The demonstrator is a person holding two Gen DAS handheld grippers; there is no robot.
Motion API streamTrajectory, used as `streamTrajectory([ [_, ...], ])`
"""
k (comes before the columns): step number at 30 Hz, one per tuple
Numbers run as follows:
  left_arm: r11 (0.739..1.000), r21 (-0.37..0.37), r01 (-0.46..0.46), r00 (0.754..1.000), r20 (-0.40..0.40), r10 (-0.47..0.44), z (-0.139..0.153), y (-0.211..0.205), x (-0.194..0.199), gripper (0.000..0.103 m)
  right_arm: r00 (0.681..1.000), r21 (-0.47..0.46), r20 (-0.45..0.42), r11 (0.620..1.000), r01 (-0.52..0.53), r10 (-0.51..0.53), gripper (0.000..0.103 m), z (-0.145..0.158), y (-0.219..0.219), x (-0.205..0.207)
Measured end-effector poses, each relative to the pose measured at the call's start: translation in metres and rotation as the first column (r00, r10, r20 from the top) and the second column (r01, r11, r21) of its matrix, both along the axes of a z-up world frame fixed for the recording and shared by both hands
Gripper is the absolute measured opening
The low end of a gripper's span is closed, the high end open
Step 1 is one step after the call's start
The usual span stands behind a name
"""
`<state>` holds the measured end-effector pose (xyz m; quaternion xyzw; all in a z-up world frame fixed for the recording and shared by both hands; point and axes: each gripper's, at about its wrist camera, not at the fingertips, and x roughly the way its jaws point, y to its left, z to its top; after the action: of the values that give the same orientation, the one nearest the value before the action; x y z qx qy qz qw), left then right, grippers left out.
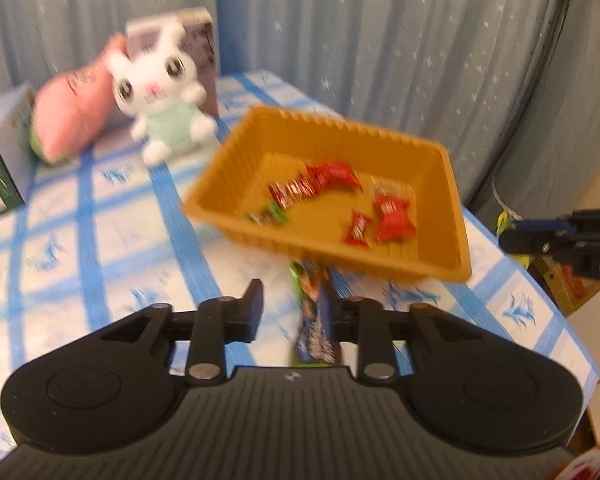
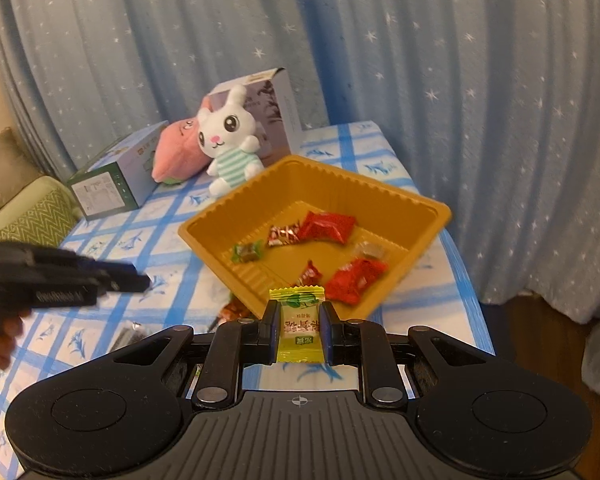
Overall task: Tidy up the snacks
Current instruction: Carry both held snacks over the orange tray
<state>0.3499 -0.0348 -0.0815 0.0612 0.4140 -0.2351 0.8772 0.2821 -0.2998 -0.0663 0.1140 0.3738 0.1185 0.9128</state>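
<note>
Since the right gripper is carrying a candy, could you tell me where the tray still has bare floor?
The orange tray has bare floor along its near-left wall, below the green candy, and in the back corner behind the red packets. The right side is crowded. The right gripper holds the yellow candy.

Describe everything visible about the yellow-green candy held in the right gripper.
The yellow-green candy is a small sealed packet with crimped, serrated ends, yellow-green borders, a pale middle panel, a green leaf picture and printed characters. It looks like glossy plastic film. It stands upright, clamped on both sides by the right gripper, clear of the tablecloth, just short of the orange tray's near rim. Nothing else touches it.
</note>
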Motion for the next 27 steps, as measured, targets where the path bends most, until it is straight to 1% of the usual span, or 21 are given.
streamTrajectory([
  [5,1.0,0.01,0.004,0.999,-0.054,-0.004,-0.032,-0.019,0.007,0.032,0.999,0.003,-0.016,0.999,0.04,-0.04,0.021,-0.003,-0.012,-0.01],
  [7,1.0,0.022,-0.002,0.997,-0.073,0.003,-0.043,-0.026,0.012,0.036,0.998,0.001,-0.021,0.998,0.058,-0.058,0.021,-0.003,-0.017,-0.014],
  [13,0.998,0.064,-0.003,0.995,-0.097,0.01,-0.068,-0.044,0.025,0.036,0.993,-0.009,-0.029,0.994,0.11,-0.11,0.021,-0.001,-0.035,-0.024],
  [18,0.996,0.09,-0.012,0.994,-0.109,0.022,-0.08,-0.05,0.035,0.035,0.99,-0.018,-0.036,0.99,0.139,-0.14,0.021,-0.001,-0.044,-0.028],
  [20,0.996,0.09,-0.011,0.994,-0.11,0.021,-0.083,-0.051,0.038,0.034,0.989,-0.02,-0.039,0.99,0.143,-0.144,0.021,-0.001,-0.047,-0.029],
  [21,0.996,0.089,-0.009,0.994,-0.105,0.018,-0.083,-0.052,0.039,0.028,0.989,-0.021,-0.041,0.989,0.144,-0.145,0.021,-0.002,-0.047,-0.028],
  [22,0.996,0.085,-0.001,0.994,-0.106,0.01,-0.083,-0.052,0.04,0.027,0.989,-0.022,-0.042,0.989,0.144,-0.145,0.021,-0.002,-0.048,-0.028],
  [27,0.997,0.075,-0.018,0.994,-0.103,0.025,-0.077,-0.043,0.038,0.026,0.99,-0.017,-0.045,0.991,0.131,-0.132,0.021,-0.003,-0.045,-0.024],
])
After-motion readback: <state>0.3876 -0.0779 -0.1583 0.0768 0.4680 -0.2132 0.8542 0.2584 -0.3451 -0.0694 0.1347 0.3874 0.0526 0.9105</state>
